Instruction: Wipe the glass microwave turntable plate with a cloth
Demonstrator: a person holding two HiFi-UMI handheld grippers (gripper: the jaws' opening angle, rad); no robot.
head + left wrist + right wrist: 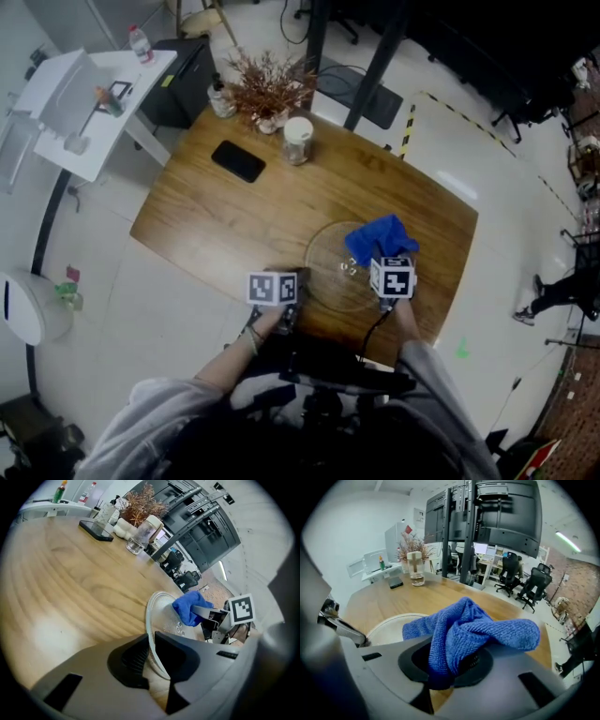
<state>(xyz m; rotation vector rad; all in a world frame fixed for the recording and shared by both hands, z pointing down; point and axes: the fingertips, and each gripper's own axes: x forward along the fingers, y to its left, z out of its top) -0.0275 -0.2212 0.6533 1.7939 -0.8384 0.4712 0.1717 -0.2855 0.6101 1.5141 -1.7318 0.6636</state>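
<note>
**Materials and finishes**

Your table [234, 216] is wood with visible grain, smooth, with a soft sheen. The turntable plate [148, 620] is clear glass, glossy, with a paler rim. The cloth [473, 630] is blue fabric in a fine looped weave, matt and fuzzy. Your left gripper [151, 641] and right gripper [450, 660] have grey matt plastic bodies. Their inner pads are darker and ribbed. The phone [238, 160] is glossy black. The jar [297, 141] is clear with a white lid. The floor [525, 150] is pale and shiny.
</note>
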